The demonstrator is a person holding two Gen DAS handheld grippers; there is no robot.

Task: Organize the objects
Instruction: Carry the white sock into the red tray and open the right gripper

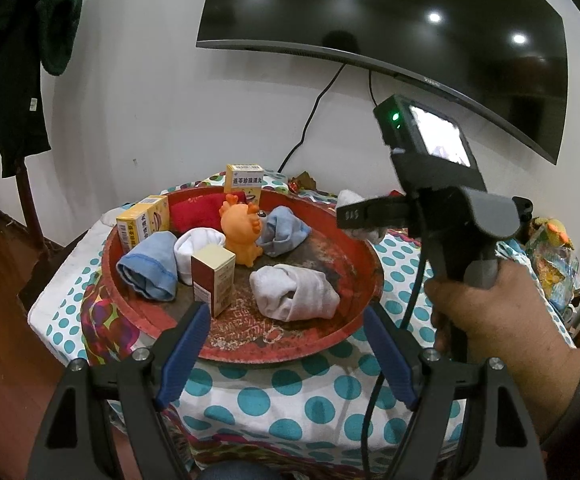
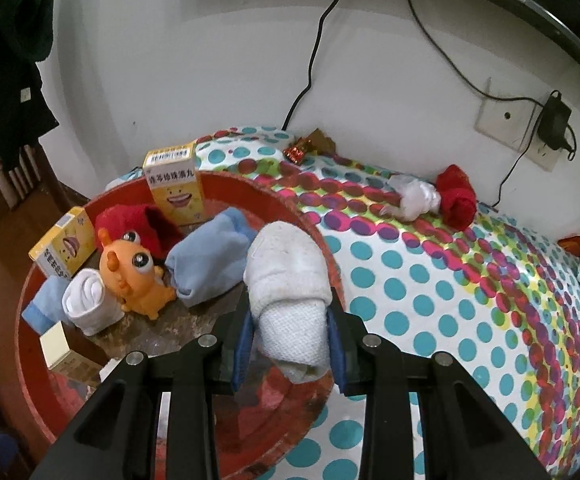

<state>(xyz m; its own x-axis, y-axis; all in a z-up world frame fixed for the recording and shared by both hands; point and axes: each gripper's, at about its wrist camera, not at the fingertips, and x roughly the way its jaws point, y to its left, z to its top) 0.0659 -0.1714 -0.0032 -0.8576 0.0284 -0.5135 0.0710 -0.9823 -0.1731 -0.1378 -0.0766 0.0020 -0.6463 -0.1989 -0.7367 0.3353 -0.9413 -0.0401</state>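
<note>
Your polka-dot table (image 2: 429, 292) carries the red tray (image 1: 369, 264); your right gripper (image 2: 290, 344) pinches a white sock roll (image 2: 286, 280) over its rim, your left gripper (image 1: 286, 348) gapes empty; release early and it could land outside.

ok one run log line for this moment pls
left gripper: open, empty | right gripper: shut on white rolled sock | sock over red tray rim | red sock on table

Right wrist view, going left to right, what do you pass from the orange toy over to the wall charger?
Orange toy → blue sock → held white sock → white bundle → red sock → charger.
</note>
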